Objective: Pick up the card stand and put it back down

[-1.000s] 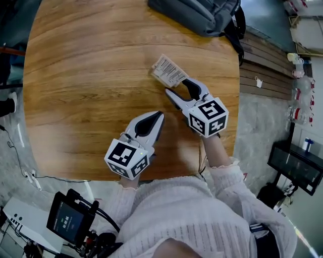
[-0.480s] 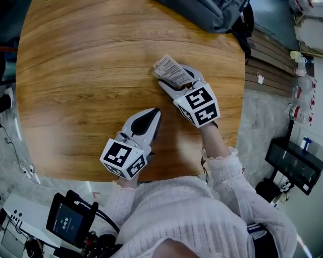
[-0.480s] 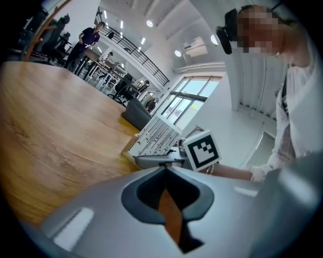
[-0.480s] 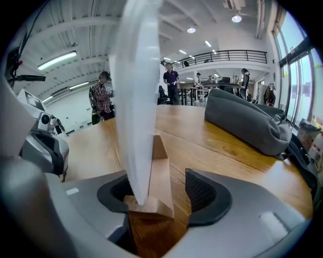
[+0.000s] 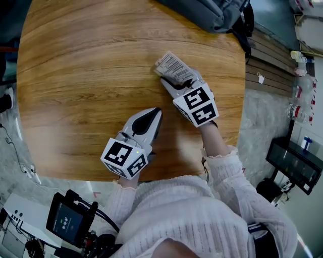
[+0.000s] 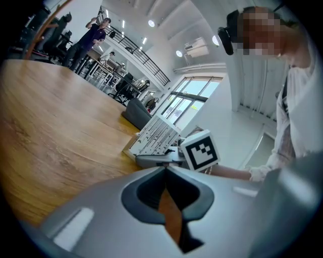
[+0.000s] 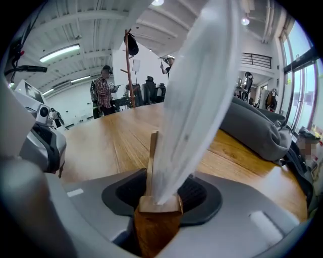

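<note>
The card stand point(image 5: 173, 67), a small wooden base holding a white printed card, stands on the round wooden table point(image 5: 91, 75) at the right. My right gripper point(image 5: 176, 80) reaches it from the near side, and its jaws are closing on the wooden base point(image 7: 156, 216), which fills the gap between them. The card point(image 7: 197, 101) rises tilted above the jaws. My left gripper point(image 5: 155, 112) rests on the table nearer the person, shut and empty, pointing toward the stand point(image 6: 154, 135).
A grey bag point(image 5: 212, 12) lies at the table's far right edge. The table's right edge is close beside the right gripper. Bare wood stretches to the left and far side. Equipment and cables lie on the floor at lower left.
My right gripper moved forward from open and short of the stand to around its base, then its jaws narrowed onto it. The left gripper stayed put.
</note>
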A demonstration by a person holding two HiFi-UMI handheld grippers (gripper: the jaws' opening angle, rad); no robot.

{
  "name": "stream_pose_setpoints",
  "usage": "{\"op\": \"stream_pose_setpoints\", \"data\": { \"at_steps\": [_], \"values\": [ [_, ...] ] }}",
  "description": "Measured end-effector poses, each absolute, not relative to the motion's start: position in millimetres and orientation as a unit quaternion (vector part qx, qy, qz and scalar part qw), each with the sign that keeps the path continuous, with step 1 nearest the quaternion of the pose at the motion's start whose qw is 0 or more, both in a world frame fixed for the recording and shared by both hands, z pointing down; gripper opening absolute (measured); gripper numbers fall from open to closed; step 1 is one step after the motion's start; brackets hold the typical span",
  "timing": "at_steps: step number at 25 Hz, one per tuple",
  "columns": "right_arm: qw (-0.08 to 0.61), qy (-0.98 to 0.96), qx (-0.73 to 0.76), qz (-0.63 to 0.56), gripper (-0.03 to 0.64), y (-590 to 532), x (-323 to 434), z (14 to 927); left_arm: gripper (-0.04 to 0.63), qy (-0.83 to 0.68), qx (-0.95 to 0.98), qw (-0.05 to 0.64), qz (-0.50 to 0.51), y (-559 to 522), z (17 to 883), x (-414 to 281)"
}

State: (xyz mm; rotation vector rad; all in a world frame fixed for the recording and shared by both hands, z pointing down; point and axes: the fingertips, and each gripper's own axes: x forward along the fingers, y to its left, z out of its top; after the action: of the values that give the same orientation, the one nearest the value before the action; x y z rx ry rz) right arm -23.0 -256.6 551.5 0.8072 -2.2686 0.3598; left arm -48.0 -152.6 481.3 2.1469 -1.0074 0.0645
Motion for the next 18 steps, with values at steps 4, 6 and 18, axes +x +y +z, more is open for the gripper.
{"op": "stream_pose_setpoints", "data": {
  "at_steps": [4, 6, 18],
  "values": [
    [0.347, -0.874, 0.310, 0.140, 0.186, -256.2, -21.1, 552.6, 0.009, -0.391, 0.840, 0.374, 0.028, -149.9, 481.0, -46.3],
    [0.348, -0.873, 0.309, 0.144, 0.184, -252.7, -20.2, 551.5, 0.009, -0.392, 0.842, 0.370, 0.029, -147.4, 479.0, -46.5],
    [0.288, -0.893, 0.315, 0.145, 0.183, -217.9, -11.8, 485.8, 0.009, -0.401, 0.860, 0.312, 0.050, -137.2, 444.8, -51.6]
  ]
}}
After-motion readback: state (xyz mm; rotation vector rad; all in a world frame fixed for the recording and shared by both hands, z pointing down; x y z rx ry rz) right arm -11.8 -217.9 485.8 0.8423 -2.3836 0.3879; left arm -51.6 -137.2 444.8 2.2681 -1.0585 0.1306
